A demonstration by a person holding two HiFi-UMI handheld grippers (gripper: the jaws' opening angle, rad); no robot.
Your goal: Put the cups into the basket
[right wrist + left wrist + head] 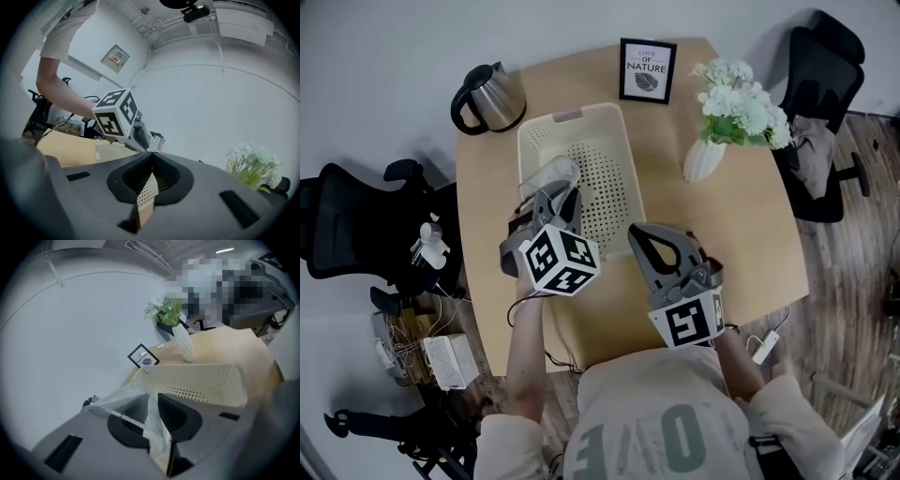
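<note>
Left gripper view shows your left gripper [153, 401] with its jaws drawn close on the thin wall of a clear plastic cup [133, 404]; the grip is on one side of the cup, near its rim. In the head view you hold that cup over the left side of the cream perforated basket [591, 110], by its left rim; whether cup and basket touch cannot be told. The basket stands on the far left part of the table [731, 234]. Your right gripper [642, 239] has its jaws together and holds nothing; it hangs just beside the basket's near right corner. A kettle [492, 97] stands at the far left corner, a framed print [647, 69] at the far edge, and a vase of flowers [705, 157] toward the far right corner.
</note>
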